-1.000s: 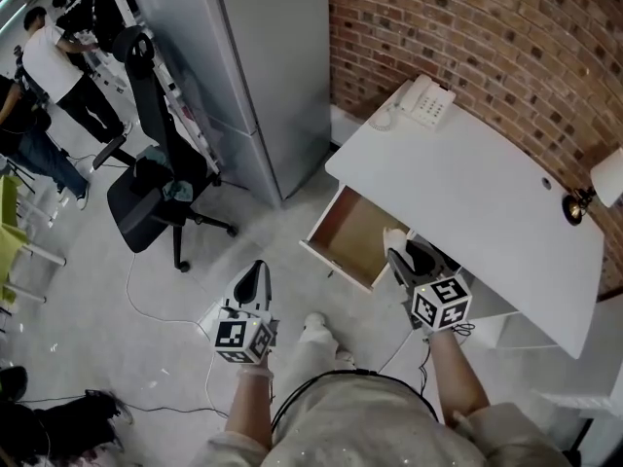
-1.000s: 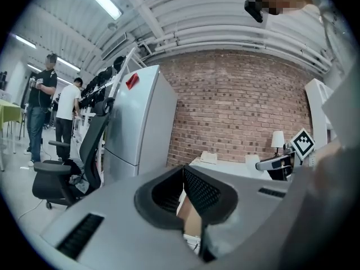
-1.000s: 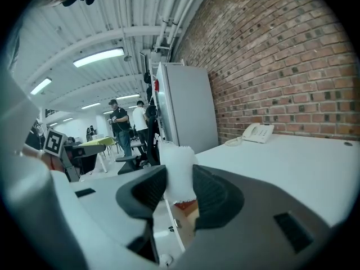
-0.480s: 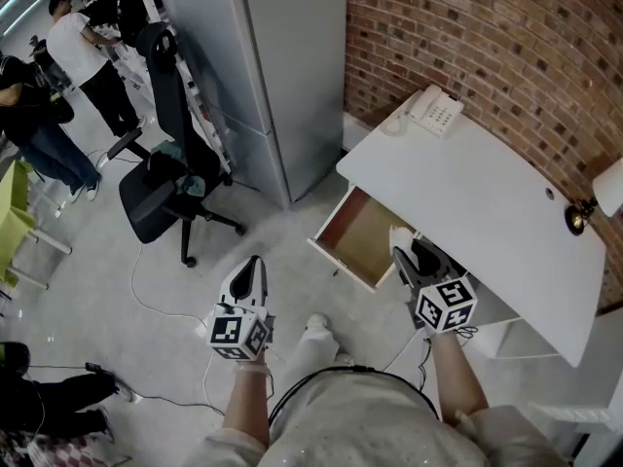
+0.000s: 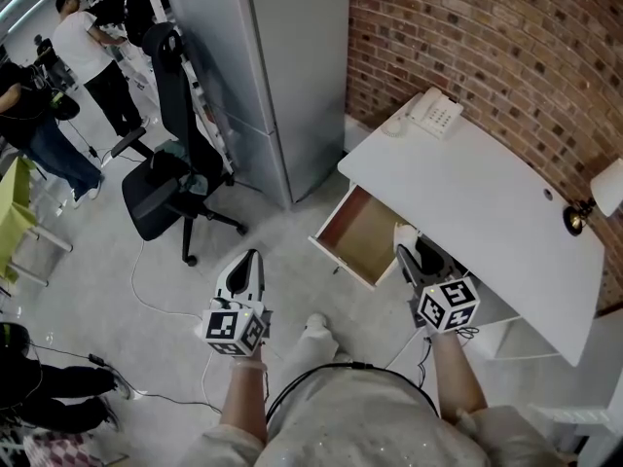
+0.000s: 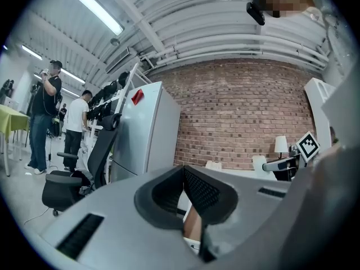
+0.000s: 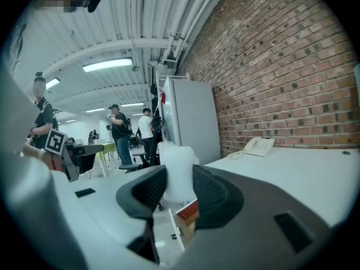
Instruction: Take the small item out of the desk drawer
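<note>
My right gripper [image 5: 404, 244] [image 7: 179, 179] is shut on a small white fuzzy item [image 7: 176, 170] [image 5: 402, 235], which sticks up between the two dark pads. It hangs just over the near right corner of the open wooden drawer [image 5: 356, 238] of the white desk [image 5: 477, 217]. The drawer's floor looks bare where it shows. My left gripper [image 5: 247, 267] [image 6: 183, 184] is held over the floor to the left, its pads pressed together with nothing between them.
A white telephone [image 5: 434, 113] [image 7: 259, 145] sits on the desk's far corner and a lamp [image 5: 594, 195] at its right end. A grey cabinet [image 5: 273, 76] and a black office chair [image 5: 161, 178] stand to the left. People [image 5: 88, 52] stand at the far left. Cables [image 5: 156, 300] lie on the floor.
The view has shifted slightly. My left gripper has drifted a little lower and left. My right gripper keeps its hold on the white item over the drawer's corner.
</note>
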### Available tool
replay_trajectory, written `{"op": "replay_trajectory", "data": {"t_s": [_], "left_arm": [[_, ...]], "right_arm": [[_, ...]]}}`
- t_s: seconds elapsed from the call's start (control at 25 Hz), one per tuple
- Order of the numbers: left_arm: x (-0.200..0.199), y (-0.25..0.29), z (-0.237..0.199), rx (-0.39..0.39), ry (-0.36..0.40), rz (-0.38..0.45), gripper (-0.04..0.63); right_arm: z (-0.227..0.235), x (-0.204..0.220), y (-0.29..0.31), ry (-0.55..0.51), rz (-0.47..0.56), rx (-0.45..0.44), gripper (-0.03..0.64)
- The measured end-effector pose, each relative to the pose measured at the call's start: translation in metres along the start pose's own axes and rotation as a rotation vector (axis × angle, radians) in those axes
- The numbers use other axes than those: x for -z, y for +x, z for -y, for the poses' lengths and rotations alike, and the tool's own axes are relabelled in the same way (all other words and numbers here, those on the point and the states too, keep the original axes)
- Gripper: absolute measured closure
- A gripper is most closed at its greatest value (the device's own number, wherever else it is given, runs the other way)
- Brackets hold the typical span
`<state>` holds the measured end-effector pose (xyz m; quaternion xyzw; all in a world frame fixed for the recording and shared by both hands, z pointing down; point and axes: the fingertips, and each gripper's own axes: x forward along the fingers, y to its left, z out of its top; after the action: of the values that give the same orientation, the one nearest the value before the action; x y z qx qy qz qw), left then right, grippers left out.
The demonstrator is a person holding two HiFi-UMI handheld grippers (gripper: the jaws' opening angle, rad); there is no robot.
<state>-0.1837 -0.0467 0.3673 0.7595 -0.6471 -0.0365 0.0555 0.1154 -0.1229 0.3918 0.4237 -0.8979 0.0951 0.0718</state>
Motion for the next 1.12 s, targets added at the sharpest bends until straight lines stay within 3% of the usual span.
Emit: {"op": "replay_trajectory", "data": {"t_s": [1.12], "left_arm": [[0.0,-0.007,0.004,-0.007,0.013,-0.008,0.589]], "right_arm": [[0.004,0.015,-0.008,0.036,0.0,0.0,0.46]]}}
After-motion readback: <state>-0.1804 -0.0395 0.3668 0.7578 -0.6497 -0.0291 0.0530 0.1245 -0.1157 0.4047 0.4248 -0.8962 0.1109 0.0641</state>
